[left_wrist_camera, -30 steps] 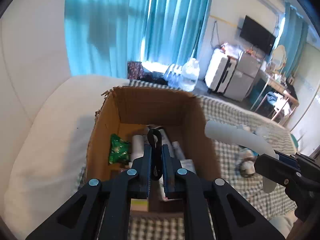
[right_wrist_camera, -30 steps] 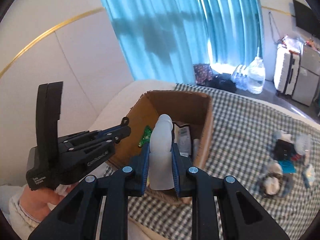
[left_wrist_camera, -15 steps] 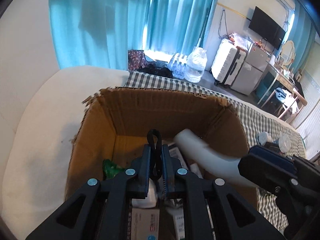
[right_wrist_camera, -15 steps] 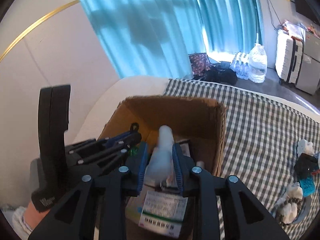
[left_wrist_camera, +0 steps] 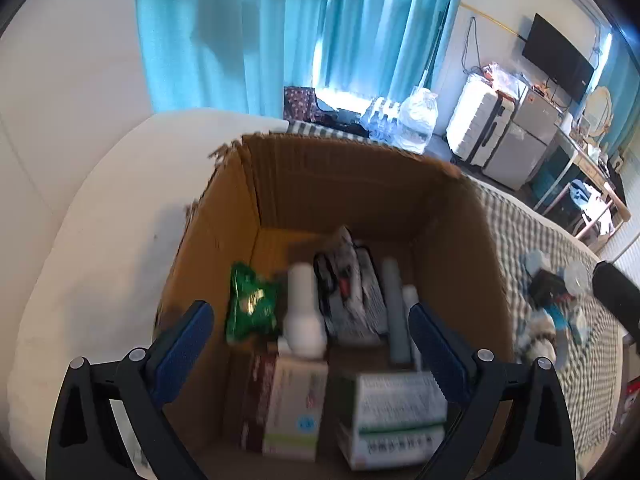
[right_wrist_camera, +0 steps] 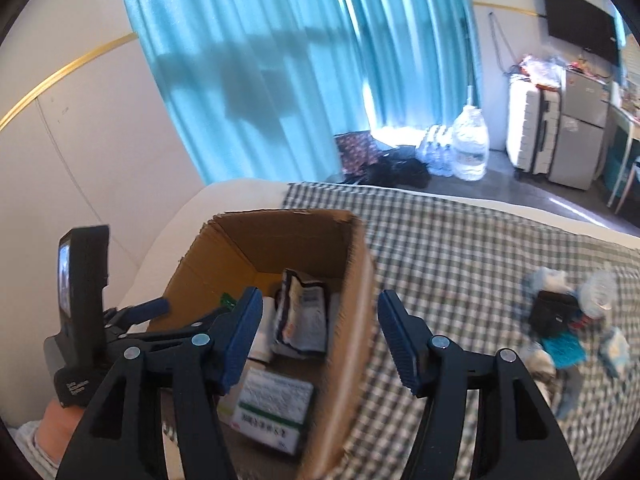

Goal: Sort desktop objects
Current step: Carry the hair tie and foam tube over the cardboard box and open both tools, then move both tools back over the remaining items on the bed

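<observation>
An open cardboard box (left_wrist_camera: 344, 184) stands on the bed and holds a green packet (left_wrist_camera: 250, 308), a white bottle (left_wrist_camera: 304, 320), foil packets (left_wrist_camera: 352, 292), a pale grey tube (left_wrist_camera: 394, 312) and white cartons (left_wrist_camera: 396, 416). A black loop (left_wrist_camera: 326, 280) lies on the packets. My left gripper (left_wrist_camera: 308, 312) hangs over the box, its jaws opening wide with nothing between them. My right gripper (right_wrist_camera: 319, 298) is above the box's right wall (right_wrist_camera: 352, 320), its jaws opening and holding nothing. The left gripper (right_wrist_camera: 156, 310) shows at the box's left side.
A pile of small loose items (right_wrist_camera: 560, 320) lies on the checked cloth (right_wrist_camera: 460, 248) to the right of the box. A cream headboard cushion (left_wrist_camera: 100, 240) curves around the left. Blue curtains, water bottles (right_wrist_camera: 470, 152) and a suitcase stand beyond the bed.
Both grippers have opened. The black loop has left the left jaws and the white tube the right jaws, and both lie in the box. The left gripper sank closer to the box.
</observation>
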